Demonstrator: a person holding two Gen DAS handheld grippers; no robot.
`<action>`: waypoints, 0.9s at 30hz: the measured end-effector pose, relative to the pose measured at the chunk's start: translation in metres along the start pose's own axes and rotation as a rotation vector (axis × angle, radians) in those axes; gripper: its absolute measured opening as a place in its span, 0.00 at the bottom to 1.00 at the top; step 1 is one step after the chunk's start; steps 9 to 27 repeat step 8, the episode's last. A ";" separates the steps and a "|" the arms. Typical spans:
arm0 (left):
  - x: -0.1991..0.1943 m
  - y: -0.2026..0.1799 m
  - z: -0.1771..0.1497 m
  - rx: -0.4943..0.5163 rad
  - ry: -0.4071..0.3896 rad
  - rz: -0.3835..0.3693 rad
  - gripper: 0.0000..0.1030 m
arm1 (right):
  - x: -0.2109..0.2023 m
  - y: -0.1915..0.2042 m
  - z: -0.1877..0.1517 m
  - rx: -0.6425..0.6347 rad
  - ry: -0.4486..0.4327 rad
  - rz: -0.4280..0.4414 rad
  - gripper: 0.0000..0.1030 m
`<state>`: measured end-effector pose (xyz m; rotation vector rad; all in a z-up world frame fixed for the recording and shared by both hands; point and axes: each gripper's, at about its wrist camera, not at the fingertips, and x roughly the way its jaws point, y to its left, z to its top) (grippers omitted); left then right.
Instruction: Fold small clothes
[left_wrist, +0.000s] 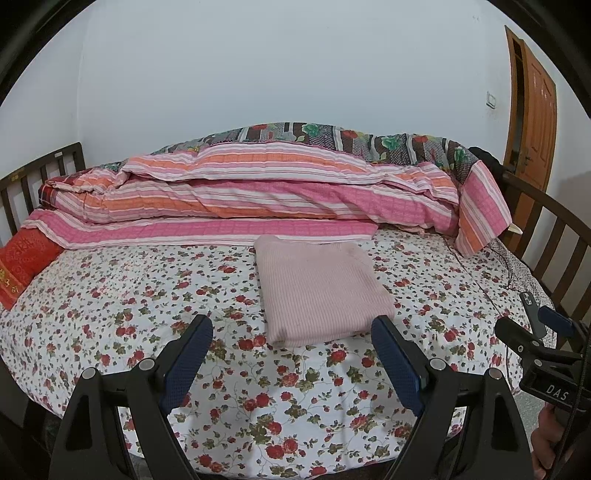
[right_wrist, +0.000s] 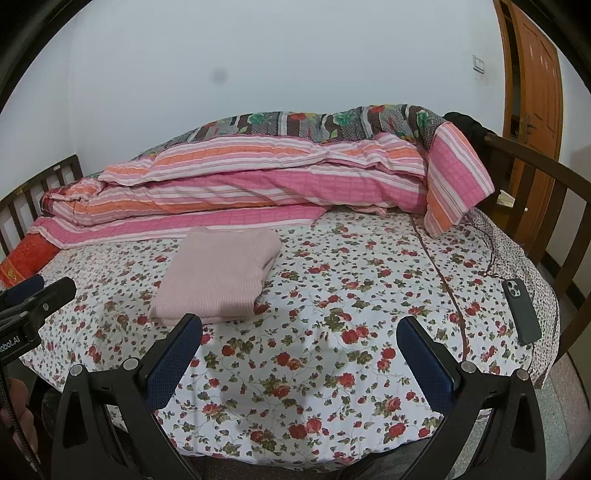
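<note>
A pale pink ribbed garment (left_wrist: 321, 290) lies folded into a neat rectangle on the flowered bed sheet (left_wrist: 129, 295). My left gripper (left_wrist: 291, 326) hovers just short of its near edge, jaws wide apart, nothing between the blue pads. In the right wrist view the same folded garment (right_wrist: 218, 275) lies ahead and to the left. My right gripper (right_wrist: 299, 325) stands open over bare sheet (right_wrist: 332, 295), holding nothing. Each gripper shows at the edge of the other's view: the right gripper (left_wrist: 532, 328) at far right, the left gripper (right_wrist: 40, 288) at far left.
A rolled pink and orange striped quilt (left_wrist: 277, 192) fills the back of the bed against the wall. A red cushion (left_wrist: 22, 266) lies at the left. A dark phone (right_wrist: 521, 310) rests near the bed's right edge. Wooden rails (right_wrist: 546, 206) close both ends. A door (left_wrist: 532, 110) stands at right.
</note>
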<state>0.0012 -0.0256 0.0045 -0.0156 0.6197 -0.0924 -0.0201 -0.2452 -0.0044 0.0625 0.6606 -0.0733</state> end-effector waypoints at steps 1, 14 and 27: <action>0.000 0.000 0.000 -0.001 0.000 -0.001 0.85 | 0.000 0.000 0.000 0.001 -0.001 0.001 1.00; -0.002 -0.002 0.004 -0.012 -0.020 -0.003 0.85 | -0.001 0.002 0.000 0.003 -0.002 0.000 1.00; -0.002 -0.002 0.004 -0.012 -0.020 -0.003 0.85 | -0.001 0.002 0.000 0.003 -0.002 0.000 1.00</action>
